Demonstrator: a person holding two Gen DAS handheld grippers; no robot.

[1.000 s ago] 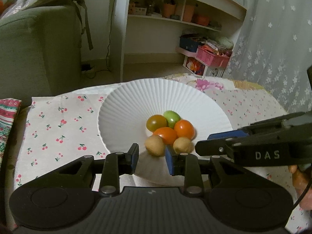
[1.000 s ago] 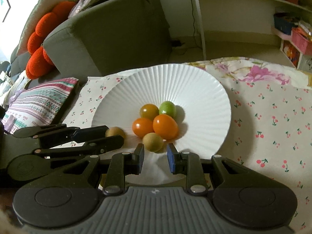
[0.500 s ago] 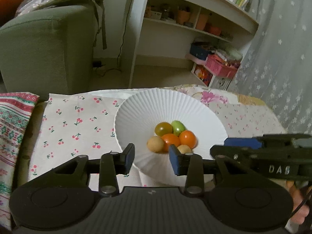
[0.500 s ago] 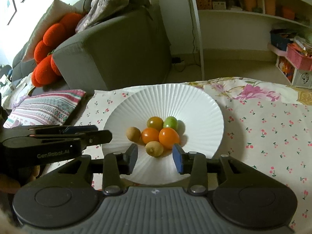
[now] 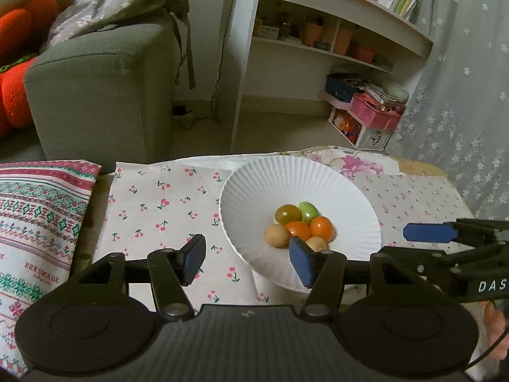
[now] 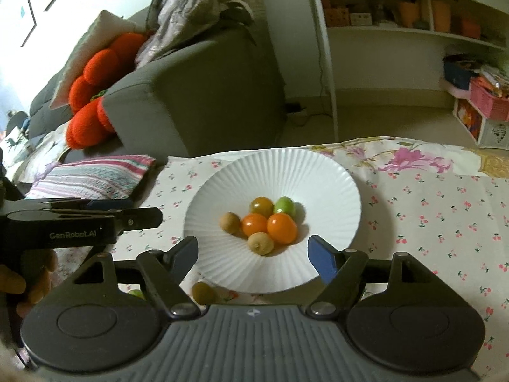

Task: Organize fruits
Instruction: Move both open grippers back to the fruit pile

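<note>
Six small fruits sit clustered in the well of the white ribbed plate (image 6: 324, 187) on the cherry-print tablecloth (image 6: 445, 216): in the right wrist view a dark olive tomato (image 6: 261, 205) at twelve o'clock of the cluster, a green tomato (image 6: 284, 205) at one o'clock, two orange tomatoes (image 6: 281, 227) in the middle and at three o'clock, a tan longan-like fruit (image 6: 229, 222) at nine o'clock and a second one (image 6: 261, 243) at six o'clock. The left tool (image 5: 245, 259) is opening and nothing lies between its blue pads; the plate's near rim shows behind the gap. The right tool (image 6: 254, 256) is likewise opening and empty, its pads straddling the plate's near edge without pressing on anything. Off the plate, at about seven o'clock from it, one more brownish-green fruit (image 6: 203, 291) lies on the cloth just under the right tool's frame, and a sliver of something green (image 6: 136, 293) shows beside it, too hidden to name. So the work looks unfinished, with at least that stray fruit outside. The risks as I judge them: the round fruits roll easily, so a nudge from a descending pad could send the stray one off the tabletop; a hard squeeze could split a tomato; and the two tools sit close together, so reaching at once could knock the plate's rim and scatter the cluster.
</note>
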